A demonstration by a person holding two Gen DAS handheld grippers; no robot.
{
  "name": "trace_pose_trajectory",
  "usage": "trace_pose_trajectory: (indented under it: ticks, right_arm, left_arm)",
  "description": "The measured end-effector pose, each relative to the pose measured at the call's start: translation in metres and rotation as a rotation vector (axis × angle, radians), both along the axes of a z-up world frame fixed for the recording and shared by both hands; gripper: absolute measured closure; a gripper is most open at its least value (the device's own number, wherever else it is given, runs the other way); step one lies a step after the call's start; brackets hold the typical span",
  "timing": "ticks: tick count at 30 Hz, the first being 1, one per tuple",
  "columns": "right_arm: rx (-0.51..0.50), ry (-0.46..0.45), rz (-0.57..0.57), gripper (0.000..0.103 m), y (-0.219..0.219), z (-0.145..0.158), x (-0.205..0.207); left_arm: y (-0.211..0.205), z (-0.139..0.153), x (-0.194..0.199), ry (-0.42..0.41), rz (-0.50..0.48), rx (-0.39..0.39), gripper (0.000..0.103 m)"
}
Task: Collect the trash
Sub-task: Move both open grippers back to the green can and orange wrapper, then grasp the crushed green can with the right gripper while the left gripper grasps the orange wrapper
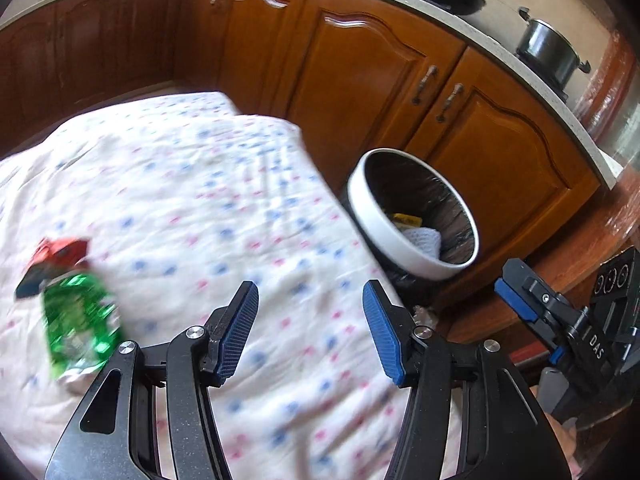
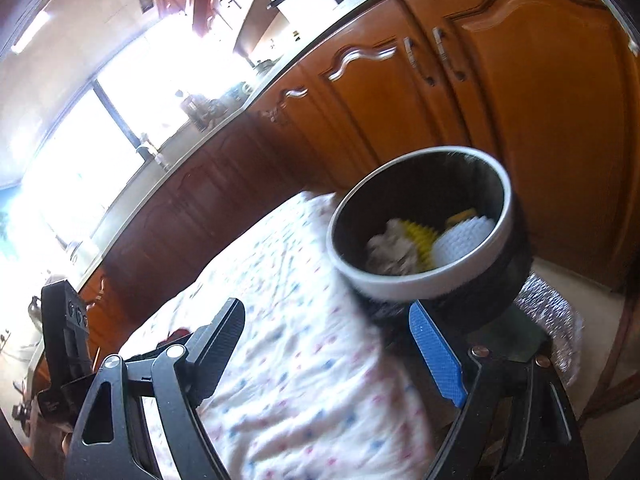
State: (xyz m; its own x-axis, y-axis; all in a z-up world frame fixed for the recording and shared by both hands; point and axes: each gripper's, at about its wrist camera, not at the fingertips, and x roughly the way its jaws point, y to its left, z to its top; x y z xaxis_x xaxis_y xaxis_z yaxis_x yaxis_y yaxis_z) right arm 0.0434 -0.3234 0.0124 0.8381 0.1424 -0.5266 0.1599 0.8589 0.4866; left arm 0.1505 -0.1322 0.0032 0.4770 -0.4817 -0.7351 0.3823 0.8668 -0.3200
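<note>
Nearest the left wrist camera, the left gripper (image 1: 310, 330) hangs over the cloth-covered surface (image 1: 192, 184) with its blue pads apart and nothing between them. The right gripper (image 2: 334, 350), seen from its own camera, stands wide and likewise empty, its blue pad near the foot of the bin; it also shows at the right edge of the left view.

On the surface, to the left of the left gripper and apart from it, lies a crumpled green wrapper (image 1: 80, 320). Just beyond it, touching or overlapping its far end, is a red packet (image 1: 56, 260); motion blur hides the detail of both.

Past the surface's right-hand edge stands a round trash bin (image 1: 412, 216) with a white rim and a black liner. Inside it lie white, yellow and greyish pieces of rubbish.

Behind the bin run brown wooden cabinet doors (image 1: 360, 64) under a pale countertop, on which a dark pot (image 1: 548, 50) sits at the far right.
</note>
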Motion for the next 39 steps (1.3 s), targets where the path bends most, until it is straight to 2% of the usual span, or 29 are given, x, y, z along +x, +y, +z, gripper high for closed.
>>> trace_pose_trajectory:
  ticks: [11,26,28,35,39]
  right_arm:
    - [0.026,0.029,0.094,0.016,0.045,-0.016,-0.001]
    - [0.013,0.09,0.221,0.016,0.099,-0.027,0.009]
    - [0.018,0.097,0.239,0.016,0.105,-0.028,0.013]
    - [0.011,0.112,0.305,0.016,0.13,-0.029,0.03]
    - [0.057,0.122,0.352,0.016,0.14,-0.034,0.046]
  left_arm:
    - [0.071,-0.02,-0.022,0.037,0.112,-0.02,0.048]
    - [0.131,-0.027,-0.05,0.007,0.186,-0.011,0.047]
    - [0.14,-0.027,-0.051,-0.002,0.197,-0.011,0.041]
    - [0.17,-0.032,-0.046,-0.009,0.254,-0.01,0.041]
    - [0.185,-0.034,-0.033,-0.001,0.291,-0.011,0.041]
